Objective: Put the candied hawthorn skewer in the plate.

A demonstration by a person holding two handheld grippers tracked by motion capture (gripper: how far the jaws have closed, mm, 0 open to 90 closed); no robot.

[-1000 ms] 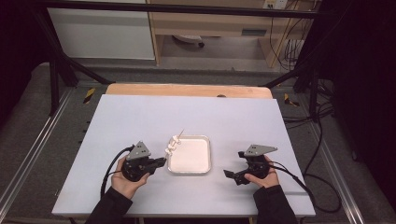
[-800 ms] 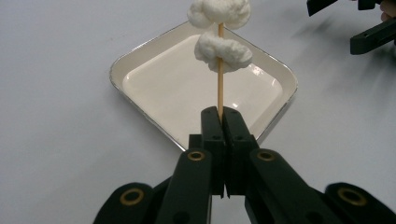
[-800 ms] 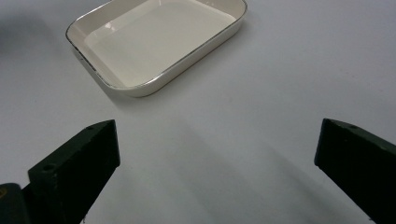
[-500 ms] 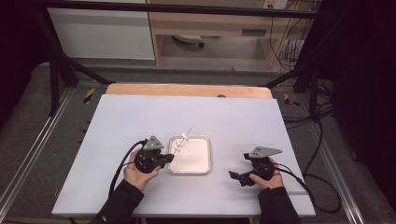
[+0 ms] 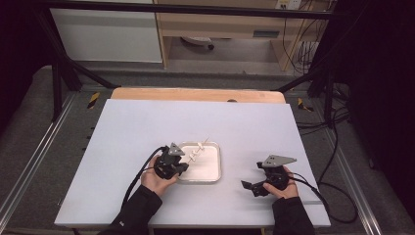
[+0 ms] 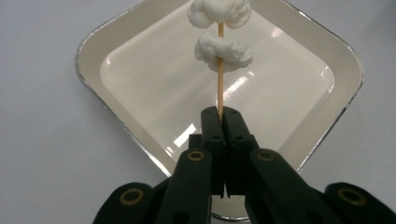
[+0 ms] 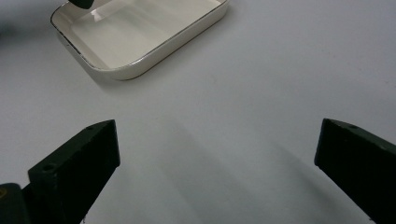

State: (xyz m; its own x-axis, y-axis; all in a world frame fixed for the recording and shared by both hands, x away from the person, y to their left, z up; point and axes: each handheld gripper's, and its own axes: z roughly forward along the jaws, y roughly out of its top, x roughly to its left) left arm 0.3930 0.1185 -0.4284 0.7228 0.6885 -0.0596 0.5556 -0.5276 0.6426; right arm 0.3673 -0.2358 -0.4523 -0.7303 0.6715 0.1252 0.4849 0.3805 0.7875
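Skewer pinched at its bare end between my left gripper's pressed-together jaws, two white lumps threaded farther out | skewer pokes forward over the cream tray just ahead | my right gripper spread wide, nothing between, tray ahead and to its left
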